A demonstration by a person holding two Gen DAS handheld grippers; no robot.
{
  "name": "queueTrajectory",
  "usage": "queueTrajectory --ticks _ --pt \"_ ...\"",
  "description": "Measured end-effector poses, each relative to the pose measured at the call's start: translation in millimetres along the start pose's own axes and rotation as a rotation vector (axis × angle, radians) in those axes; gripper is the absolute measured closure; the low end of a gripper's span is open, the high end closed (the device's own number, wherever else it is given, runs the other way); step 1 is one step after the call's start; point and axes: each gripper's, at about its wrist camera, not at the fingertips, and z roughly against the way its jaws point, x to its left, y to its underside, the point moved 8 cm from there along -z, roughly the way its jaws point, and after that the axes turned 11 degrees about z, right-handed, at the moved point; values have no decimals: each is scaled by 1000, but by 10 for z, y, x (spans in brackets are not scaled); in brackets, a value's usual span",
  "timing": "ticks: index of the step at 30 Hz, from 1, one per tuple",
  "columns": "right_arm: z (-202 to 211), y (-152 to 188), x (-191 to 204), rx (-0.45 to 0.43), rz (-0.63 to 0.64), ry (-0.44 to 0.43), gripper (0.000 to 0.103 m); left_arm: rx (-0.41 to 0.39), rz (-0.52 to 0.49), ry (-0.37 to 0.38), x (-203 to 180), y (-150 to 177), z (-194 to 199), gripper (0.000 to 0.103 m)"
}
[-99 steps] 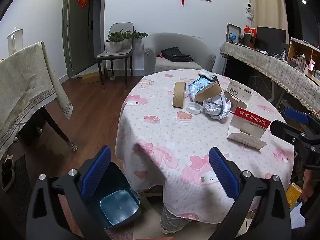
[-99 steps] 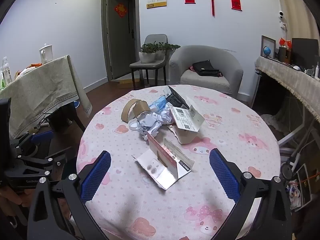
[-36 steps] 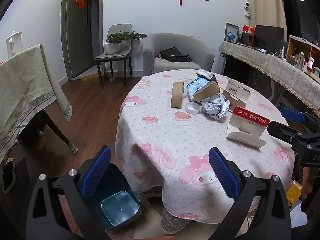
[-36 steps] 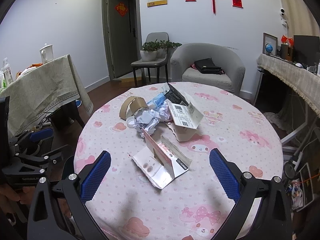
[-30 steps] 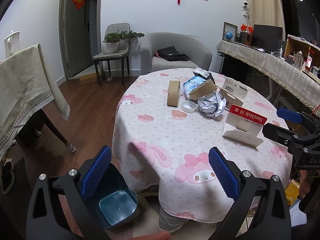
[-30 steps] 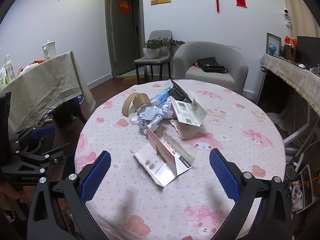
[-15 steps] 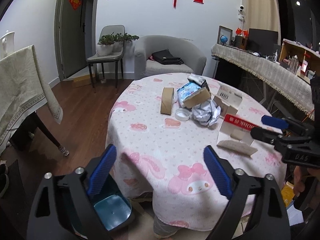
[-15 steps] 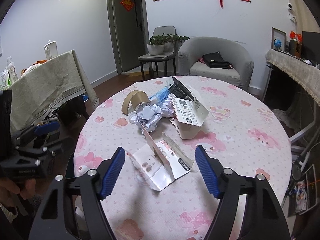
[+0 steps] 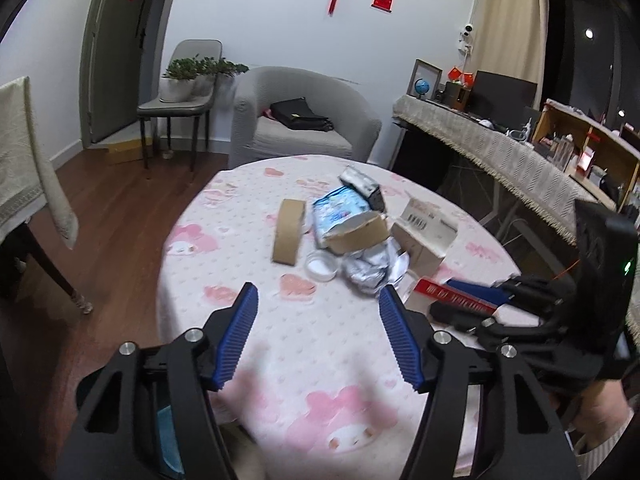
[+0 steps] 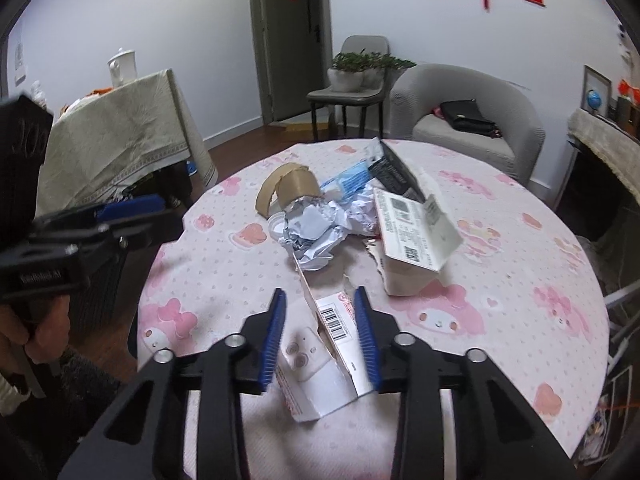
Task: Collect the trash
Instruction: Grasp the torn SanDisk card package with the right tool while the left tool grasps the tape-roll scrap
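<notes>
A pile of trash lies on the round table (image 9: 304,344): a brown tape roll (image 9: 289,231), a white lid (image 9: 320,265), crumpled foil (image 9: 370,266), a blue wrapper (image 9: 340,210) and a white carton (image 9: 424,236). My left gripper (image 9: 318,312) is open above the table's near side, short of the foil. My right gripper (image 10: 320,308) is open with its jaws either side of an opened red and white SanDisk package (image 10: 328,344), not closed on it. That package's red edge shows in the left wrist view (image 9: 456,300).
A blue bin (image 9: 168,440) stands on the floor below the left gripper, mostly hidden. A cloth-covered table (image 10: 116,140) is at the left, an armchair (image 9: 304,120) and a chair with plants (image 9: 184,92) behind, a long side table (image 9: 500,152) at the right.
Both grippers moved forward over the table and their jaws narrowed. The right gripper came down around the SanDisk package. The left gripper advanced toward the pile.
</notes>
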Motion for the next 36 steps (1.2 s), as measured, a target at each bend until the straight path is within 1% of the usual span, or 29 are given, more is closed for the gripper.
queueTrajectory --ticks 1,5,7,10,14,17,23,28,29,33,36 --pt "-24 5 8 7 7 -3 81 3 5 10 -25 -18 -32 38" --pt "-90 5 26 22 32 -9 89 22 35 44 -80 -58 -138 38" --pt "-95 -11 26 20 42 -13 96 19 37 49 -109 -90 -188 38" --pt "-73 -19 -18 12 40 -25 97 17 51 53 -137 -138 -280 38" --pt "-53 8 -65 19 46 -35 97 26 90 53 -133 -166 -377 42" --pt "-36 35 -73 22 51 -42 98 42 131 73 -152 -190 -465 43" --pt "-9 93 -54 23 46 -36 99 29 156 75 -213 -269 -540 43" --pt "-81 131 -1 40 58 -22 99 27 192 77 -238 -316 -618 43" --pt "-97 140 2 42 59 -16 99 29 197 74 -233 -314 -636 44" --pt "-111 138 2 37 57 -13 99 53 230 64 -180 -293 -726 54" --pt "-91 134 -9 30 50 -10 101 59 246 65 -160 -287 -753 56"
